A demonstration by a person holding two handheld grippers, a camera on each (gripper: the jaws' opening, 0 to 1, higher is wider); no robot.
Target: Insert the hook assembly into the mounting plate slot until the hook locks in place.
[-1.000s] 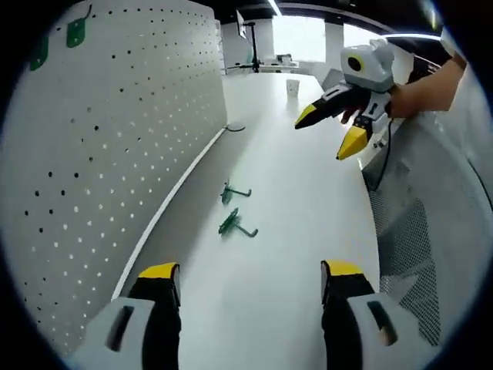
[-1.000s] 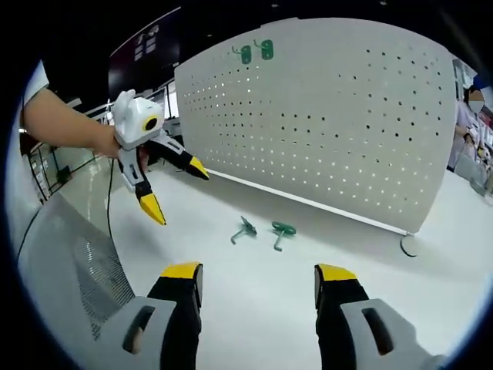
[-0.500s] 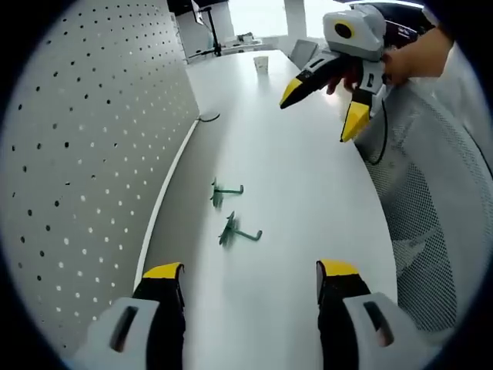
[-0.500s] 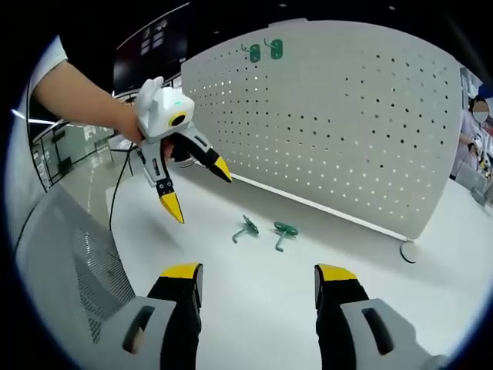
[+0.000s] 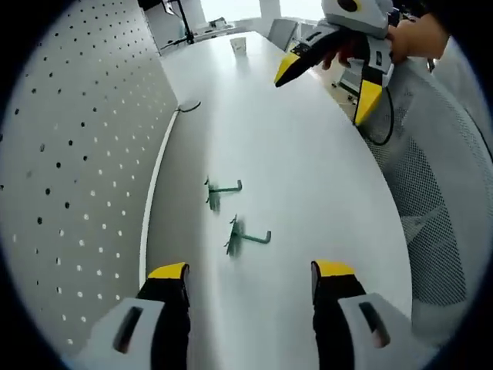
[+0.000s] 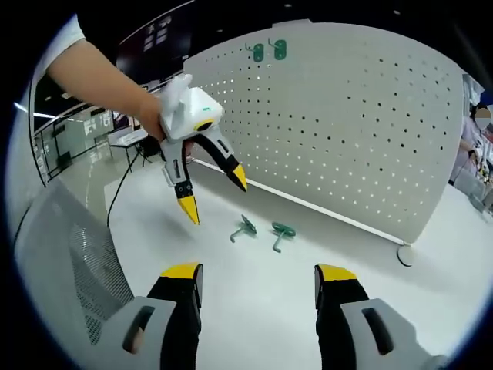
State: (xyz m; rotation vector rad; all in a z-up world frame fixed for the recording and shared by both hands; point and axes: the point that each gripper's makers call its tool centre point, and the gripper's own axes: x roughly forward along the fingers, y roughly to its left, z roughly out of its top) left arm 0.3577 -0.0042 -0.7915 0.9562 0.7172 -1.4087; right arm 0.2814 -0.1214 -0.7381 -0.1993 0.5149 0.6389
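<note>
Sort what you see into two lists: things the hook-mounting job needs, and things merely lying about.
For the job:
- near hook, loose on the table
- far hook, loose on the table
- pegboard
- left gripper, jaws open
- right gripper, jaws open

Lying about:
- two hooks already on the pegboard
- cup
- mesh chair

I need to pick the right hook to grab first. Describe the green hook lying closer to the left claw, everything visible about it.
The nearer green hook is a small piece that looks like plastic or coated metal: a flat plate end toward the white pegboard, and a thin stem running away from it, ending in a short upturned tip. It lies on its side on the white table, just ahead of the open left claw. Nothing grips it; it lies apart from the second hook beyond.
</note>
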